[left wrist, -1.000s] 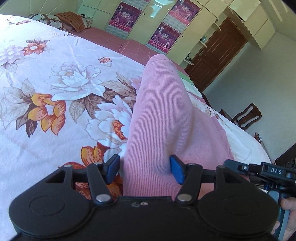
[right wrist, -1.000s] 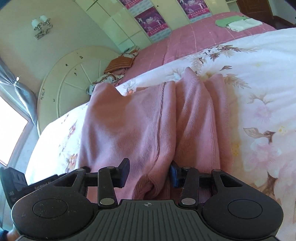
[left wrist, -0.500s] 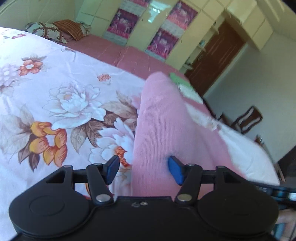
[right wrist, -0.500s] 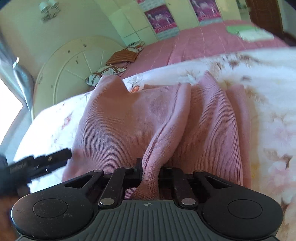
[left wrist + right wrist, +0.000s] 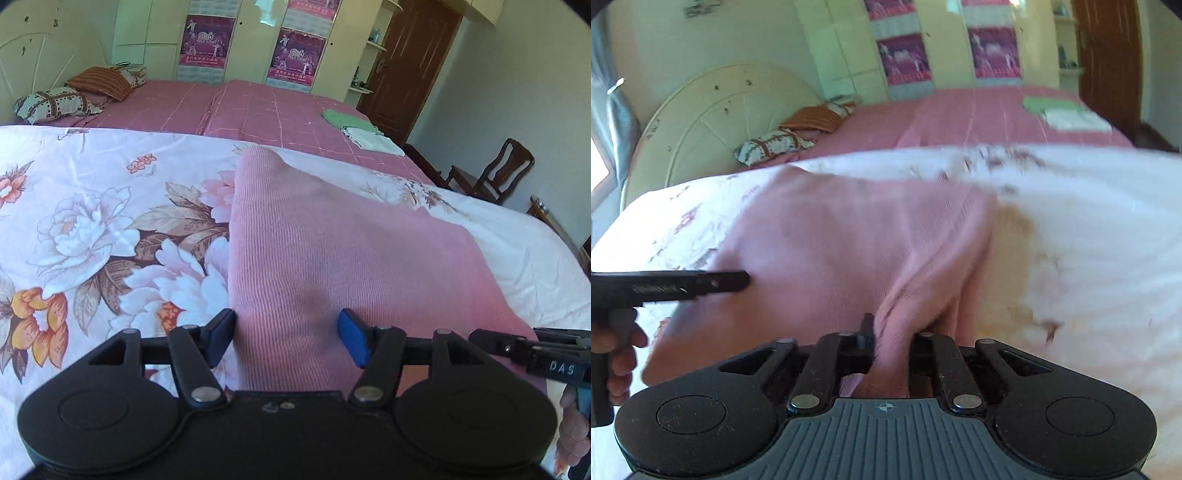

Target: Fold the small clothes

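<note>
- Right gripper clenched on a bunched ridge of the pink knit garment, jaws having just closed onto that fold; cloth pulled taut up into the pads, likely to carry one edge over for the fold.
- Left gripper released, blue pads standing apart with the garment's near edge lying between them but not pressed; probably positioned to pinch the matching corner so both sides lift together.
- Garment spread on the floral quilt, close in front of both tools, one long edge straight along the left side in the left wrist view, a peak of cloth raised at the far end.
- Seen from the right wrist: wrinkles fanning out from the pinched spot, much of the quilt blurred.
- Other tool's body and a hand visible at the left edge of the right wrist view, just beside the garment.
- Further off: pink checked bedspread, folded green and white clothes near its far corner, apparently done pieces set aside; pillows by the headboard, chair near the door.
</note>
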Action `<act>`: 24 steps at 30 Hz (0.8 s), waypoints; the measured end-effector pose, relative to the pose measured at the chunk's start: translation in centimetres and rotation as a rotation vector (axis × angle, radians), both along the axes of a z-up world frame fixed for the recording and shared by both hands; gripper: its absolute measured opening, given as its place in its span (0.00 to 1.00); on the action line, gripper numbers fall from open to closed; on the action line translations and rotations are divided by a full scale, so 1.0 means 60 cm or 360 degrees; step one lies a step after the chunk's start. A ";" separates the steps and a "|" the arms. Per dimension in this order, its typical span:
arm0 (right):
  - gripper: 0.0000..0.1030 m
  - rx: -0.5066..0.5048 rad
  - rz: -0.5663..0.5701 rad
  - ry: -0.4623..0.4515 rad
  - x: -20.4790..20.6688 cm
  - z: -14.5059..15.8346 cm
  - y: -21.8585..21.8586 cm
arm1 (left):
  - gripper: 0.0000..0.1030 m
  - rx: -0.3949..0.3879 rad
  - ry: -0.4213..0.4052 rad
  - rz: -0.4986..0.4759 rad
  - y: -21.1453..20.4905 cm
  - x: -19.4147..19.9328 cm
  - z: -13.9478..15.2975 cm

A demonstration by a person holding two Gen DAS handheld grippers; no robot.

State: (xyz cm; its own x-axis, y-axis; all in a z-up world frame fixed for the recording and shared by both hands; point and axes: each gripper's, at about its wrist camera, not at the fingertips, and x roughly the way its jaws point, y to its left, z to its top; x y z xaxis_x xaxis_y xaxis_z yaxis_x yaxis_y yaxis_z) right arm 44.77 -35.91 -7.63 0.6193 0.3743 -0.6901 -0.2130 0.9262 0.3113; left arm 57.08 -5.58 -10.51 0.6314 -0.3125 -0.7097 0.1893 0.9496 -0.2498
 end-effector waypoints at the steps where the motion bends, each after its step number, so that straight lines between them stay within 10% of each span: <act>1: 0.19 0.0031 -0.0026 -0.0005 -0.006 0.006 -0.007 | 0.53 -0.0001 -0.0033 -0.0012 0.008 -0.006 0.007; 8: 0.26 0.0234 -0.0192 -0.0035 0.032 0.042 -0.070 | 0.54 -0.0052 -0.0019 0.0036 0.037 0.014 0.005; 10: 0.04 0.0183 -0.0159 -0.0028 0.045 0.041 -0.068 | 0.54 -0.0052 -0.0005 0.0023 0.034 0.015 -0.002; 16: 0.04 0.0087 -0.0198 0.0015 0.042 0.001 -0.080 | 0.66 0.0013 0.0000 0.0037 0.020 0.023 -0.021; 24: 0.16 0.0109 -0.0156 -0.0136 -0.044 0.078 -0.074 | 0.52 -0.0078 -0.0106 -0.0038 0.056 -0.079 0.026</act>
State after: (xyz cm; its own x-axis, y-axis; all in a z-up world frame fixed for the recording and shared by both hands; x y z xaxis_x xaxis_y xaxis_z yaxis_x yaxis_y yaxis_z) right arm 42.12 -40.36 -2.94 0.7105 0.3538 -0.6083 -0.1510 0.9209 0.3593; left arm 52.34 -2.24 -8.97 0.6686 -0.3611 -0.6501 0.2293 0.9317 -0.2818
